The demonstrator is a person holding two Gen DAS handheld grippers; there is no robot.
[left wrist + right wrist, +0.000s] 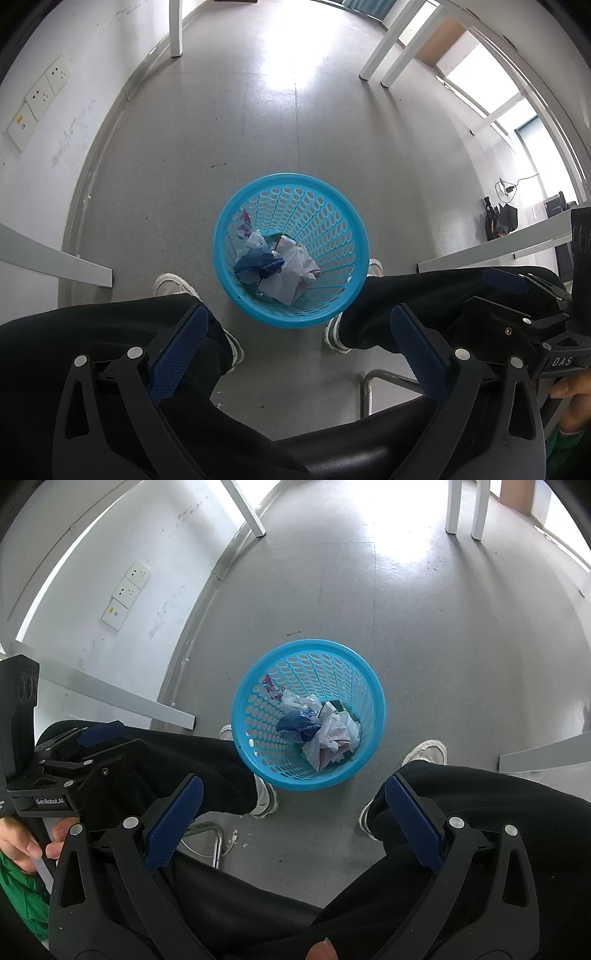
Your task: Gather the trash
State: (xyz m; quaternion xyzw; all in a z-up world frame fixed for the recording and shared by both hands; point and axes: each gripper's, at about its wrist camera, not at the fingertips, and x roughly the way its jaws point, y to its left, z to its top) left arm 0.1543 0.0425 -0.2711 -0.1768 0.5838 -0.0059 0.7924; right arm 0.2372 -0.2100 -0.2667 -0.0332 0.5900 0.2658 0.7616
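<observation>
Holding crumpled wrappers (280, 271), a round perforated plastic basket (332, 192).

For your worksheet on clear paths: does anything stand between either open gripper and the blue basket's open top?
Nothing visible does. The blue basket sits on bare floor between the person's shoes, its top uncovered, ahead of the left gripper and right gripper.

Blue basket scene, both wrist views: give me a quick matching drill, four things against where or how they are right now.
Things:
1. blue basket
2. crumpled white paper
3. left claw
4. wall sockets

Places or states:
A. open, holding nothing
B. on the white wall, above the floor
C. on the grey floor between the person's shoes
D. inside the basket, beside a dark blue wrapper

Pairs: 1-C, 2-D, 3-A, 4-B
</observation>
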